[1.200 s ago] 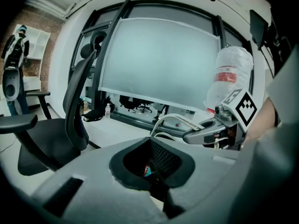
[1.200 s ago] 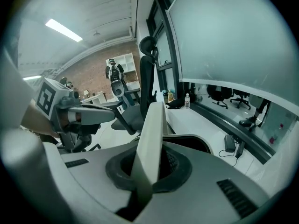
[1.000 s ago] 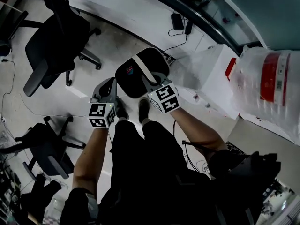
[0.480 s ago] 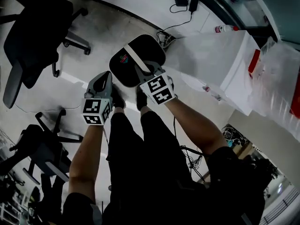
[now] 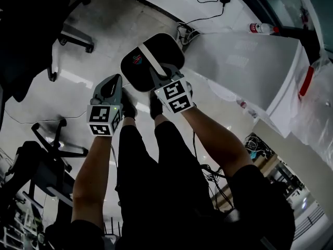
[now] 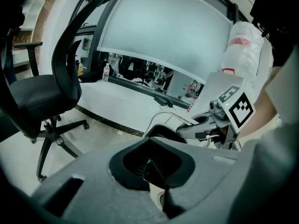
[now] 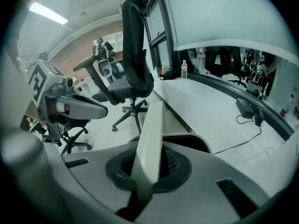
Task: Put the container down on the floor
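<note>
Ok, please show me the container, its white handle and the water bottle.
container (image 5: 169, 53): head view, on its dark top surface.
handle (image 7: 150, 139): right gripper view, middle of the white strip.
water bottle (image 5: 261, 28): head view, on its body.

- Office, open-plan look.
- Black swivel chairs on castor bases, several, left and far.
- Long frosted glass partition in a dark frame at the far side. A clear strip low in it shows more chairs behind.
- Low white ledge runs along the glass, water bottle at its far end.
- Power brick and cable far right; pale hard floor.
- Strip light overhead.
</note>
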A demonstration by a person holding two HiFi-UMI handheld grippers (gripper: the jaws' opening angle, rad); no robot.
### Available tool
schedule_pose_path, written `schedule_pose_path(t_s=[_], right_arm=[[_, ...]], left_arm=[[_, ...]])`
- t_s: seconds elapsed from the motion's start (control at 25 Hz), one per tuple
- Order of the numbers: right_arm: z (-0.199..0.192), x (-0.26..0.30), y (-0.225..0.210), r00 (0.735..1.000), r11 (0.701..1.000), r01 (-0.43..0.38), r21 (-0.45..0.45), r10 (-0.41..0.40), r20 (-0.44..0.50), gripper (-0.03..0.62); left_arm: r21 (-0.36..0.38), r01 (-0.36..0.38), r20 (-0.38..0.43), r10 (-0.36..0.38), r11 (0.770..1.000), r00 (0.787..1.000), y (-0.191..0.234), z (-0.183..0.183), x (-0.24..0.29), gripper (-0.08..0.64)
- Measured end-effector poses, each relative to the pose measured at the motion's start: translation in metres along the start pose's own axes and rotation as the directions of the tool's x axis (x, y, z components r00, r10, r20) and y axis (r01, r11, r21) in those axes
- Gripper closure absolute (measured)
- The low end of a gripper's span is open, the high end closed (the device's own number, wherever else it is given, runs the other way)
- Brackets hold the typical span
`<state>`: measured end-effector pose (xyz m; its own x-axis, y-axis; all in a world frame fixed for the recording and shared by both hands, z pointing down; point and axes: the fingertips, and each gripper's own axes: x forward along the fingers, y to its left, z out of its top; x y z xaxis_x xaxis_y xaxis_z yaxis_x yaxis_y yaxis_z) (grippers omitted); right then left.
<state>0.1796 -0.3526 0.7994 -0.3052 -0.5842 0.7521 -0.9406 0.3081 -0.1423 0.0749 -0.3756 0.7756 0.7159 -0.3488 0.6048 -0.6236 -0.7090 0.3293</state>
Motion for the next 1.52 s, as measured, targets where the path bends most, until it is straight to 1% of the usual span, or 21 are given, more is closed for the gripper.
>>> schedule_pose_path(t_s=[0.2, 0.44, 0.56, 0.8, 0.96, 1.16, 1.36, 1.52], right_arm=[[-0.025, 0.036, -0.016, 1.000, 1.000, 0.008, 0.000, -0.008, -0.024, 0.584], [-0.056, 0.070, -0.027, 0.998, 1.000, 0.002, -0.004, -0.002, -0.059, 0.584], [-0.069, 0.090, -0.032, 0.997, 1.000, -0.002, -0.001, 0.002, -0.077, 0.584], [-0.090, 0.127, -0.045, 0.995, 1.000, -0.004, 0.004, 0.004, -0.098, 0.585], [-0.105, 0.144, -0.047, 0.993, 1.000, -0.005, 0.017, 0.007, -0.121, 0.586], [-0.121, 0.164, -0.050, 0.990, 0.999, -0.002, 0.042, 0.008, -0.141, 0.584], [-0.126, 0.176, -0.057, 0.990, 0.999, 0.018, 0.039, -0.012, -0.139, 0.586], [-0.129, 0.176, -0.057, 0.990, 0.999, 0.010, 0.042, -0.004, -0.138, 0.584]], left_arm=[[-0.022, 0.000, -0.025, -0.001, 1.000, 1.000, 0.011, -0.021, 0.030, 0.554], [-0.024, -0.003, -0.036, 0.002, 1.000, 0.999, 0.021, -0.038, 0.057, 0.554], [-0.028, -0.006, -0.055, 0.005, 1.000, 0.999, 0.026, -0.050, 0.072, 0.554], [-0.022, 0.000, -0.077, -0.001, 1.000, 0.997, 0.032, -0.072, 0.095, 0.554], [-0.027, -0.004, -0.093, 0.001, 1.000, 0.996, 0.038, -0.085, 0.103, 0.554], [-0.033, -0.013, -0.101, 0.010, 0.999, 0.995, 0.050, -0.093, 0.111, 0.554], [-0.034, -0.018, -0.113, 0.014, 0.999, 0.994, 0.057, -0.103, 0.114, 0.554], [-0.037, -0.028, -0.122, 0.023, 0.999, 0.992, 0.063, -0.109, 0.111, 0.554]])
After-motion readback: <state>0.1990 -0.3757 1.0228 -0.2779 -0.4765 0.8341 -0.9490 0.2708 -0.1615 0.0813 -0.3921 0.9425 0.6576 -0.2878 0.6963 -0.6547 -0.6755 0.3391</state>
